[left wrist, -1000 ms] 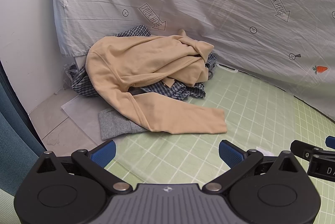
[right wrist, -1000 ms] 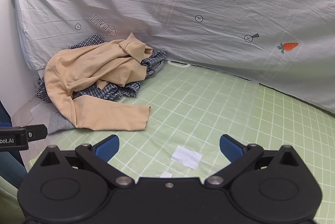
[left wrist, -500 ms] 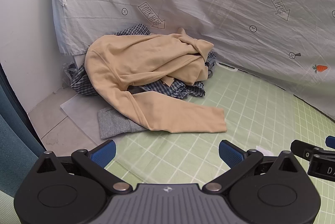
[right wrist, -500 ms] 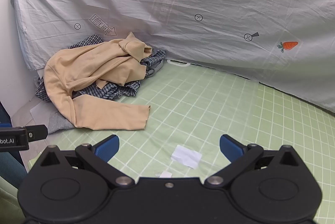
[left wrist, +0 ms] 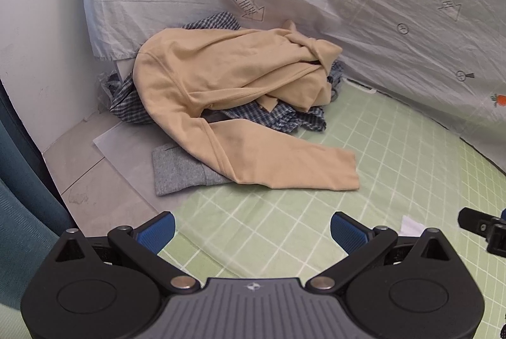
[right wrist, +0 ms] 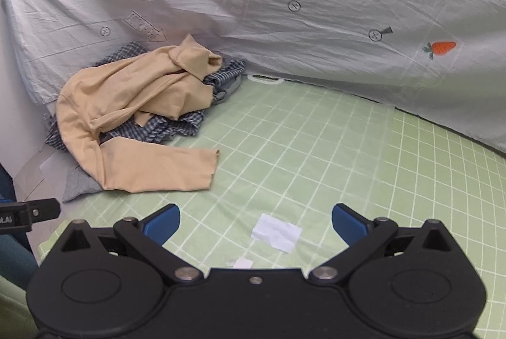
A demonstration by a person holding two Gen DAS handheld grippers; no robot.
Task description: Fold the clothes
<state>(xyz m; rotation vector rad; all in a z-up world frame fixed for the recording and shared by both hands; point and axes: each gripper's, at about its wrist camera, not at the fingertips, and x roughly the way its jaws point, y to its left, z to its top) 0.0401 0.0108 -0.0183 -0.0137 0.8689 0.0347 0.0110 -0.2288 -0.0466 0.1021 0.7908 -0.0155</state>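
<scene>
Item one, as I saw it from my station: a pale grey crumpled bedsheet printed with orange carrots and arrows (right wrist: 316, 32), hung as a backdrop behind everything. Item two: a light green cloth with a white grid (right wrist: 316, 155), spread flat as the work surface. Item three, the clothes: a tan long-sleeved knit top (left wrist: 227, 85), heaped unfolded at the far left corner of the cloth against the sheet, body bunched and twisted, one sleeve lying flat and stretched toward the right across the grid. It sat on a blue-and-white checked shirt (left wrist: 284, 117), crumpled beneath it, and its sleeve overlapped a grey knit garment (left wrist: 177, 171) lying half off the cloth. Item four: a small white paper scrap (right wrist: 276, 233) on the grid near me. Item five: my left gripper (left wrist: 252, 228) and right gripper (right wrist: 255, 220), both with blue pads spread wide and holding nothing, well short of the pile.
</scene>
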